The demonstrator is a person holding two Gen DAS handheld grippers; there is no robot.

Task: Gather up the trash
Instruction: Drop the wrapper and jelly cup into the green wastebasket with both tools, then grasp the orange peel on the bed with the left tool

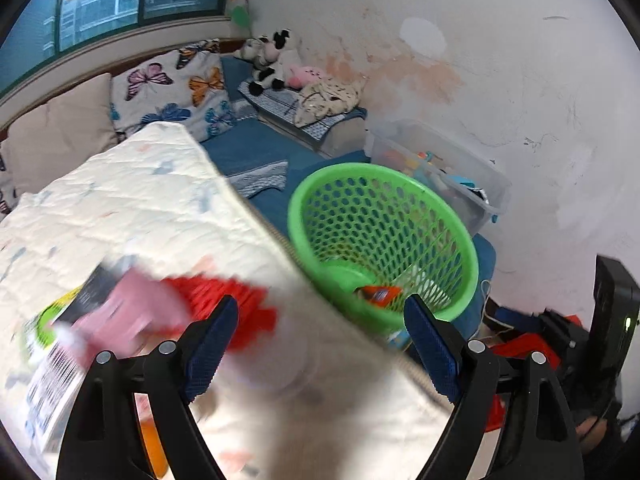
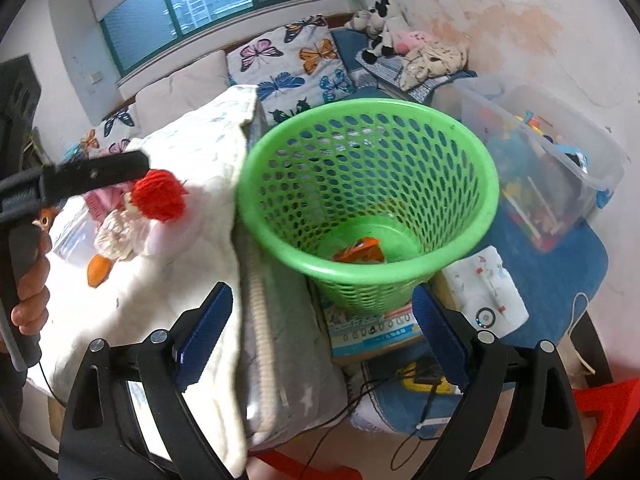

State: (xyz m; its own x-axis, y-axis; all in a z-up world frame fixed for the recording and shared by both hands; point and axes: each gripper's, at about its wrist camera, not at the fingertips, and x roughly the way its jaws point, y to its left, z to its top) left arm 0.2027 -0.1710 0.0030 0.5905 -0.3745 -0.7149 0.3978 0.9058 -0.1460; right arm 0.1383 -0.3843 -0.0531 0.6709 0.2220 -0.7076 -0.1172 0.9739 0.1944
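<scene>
A green mesh basket (image 2: 372,184) stands beside the bed, with an orange wrapper (image 2: 360,251) at its bottom; the basket also shows in the left wrist view (image 1: 380,240). My left gripper (image 1: 320,340) is open above the quilt (image 1: 140,208), with a red net scrap (image 1: 224,304) and a pink packet (image 1: 128,316) just ahead of its left finger. In the right wrist view the left gripper (image 2: 100,172) hangs over that red scrap (image 2: 160,196), a crumpled white wrapper (image 2: 118,236) and an orange piece (image 2: 98,270). My right gripper (image 2: 320,328) is open and empty, in front of the basket.
A clear plastic bin of toys (image 2: 540,168) stands right of the basket against the wall. Butterfly pillows (image 2: 296,68) and plush toys (image 2: 384,28) lie at the back. A booklet (image 2: 372,328) lies under the basket. Cables (image 2: 416,400) and a red stool (image 2: 608,412) are below.
</scene>
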